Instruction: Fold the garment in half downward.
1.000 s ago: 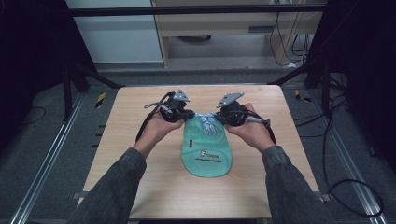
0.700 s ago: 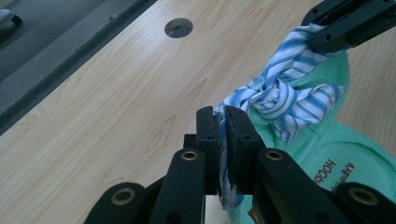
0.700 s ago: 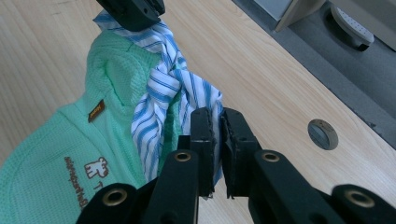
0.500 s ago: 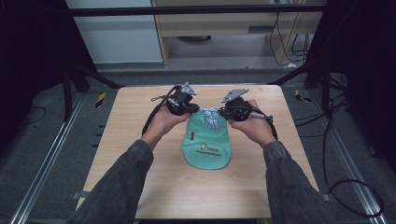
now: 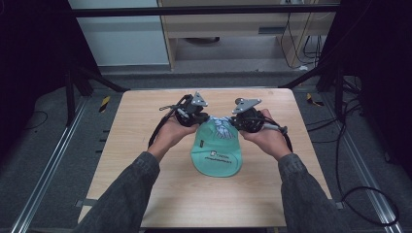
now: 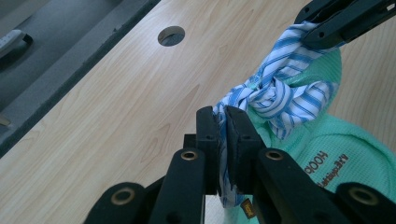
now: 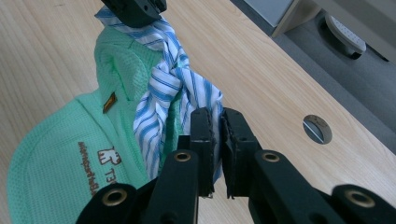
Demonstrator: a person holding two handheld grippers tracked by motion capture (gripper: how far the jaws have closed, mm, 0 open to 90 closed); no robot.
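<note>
The green cap [image 5: 217,154] lies mid-table [image 5: 145,121]. Left gripper [image 6: 223,140] and right gripper [image 7: 216,135] each clench one striped tie end [image 6: 285,93] just beyond the cap, apparently to tighten its knot.

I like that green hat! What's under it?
The wooden table lies under the green hat; a striped blue-and-white cloth is knotted at its back end. The hat covers whatever lies directly beneath it.
</note>
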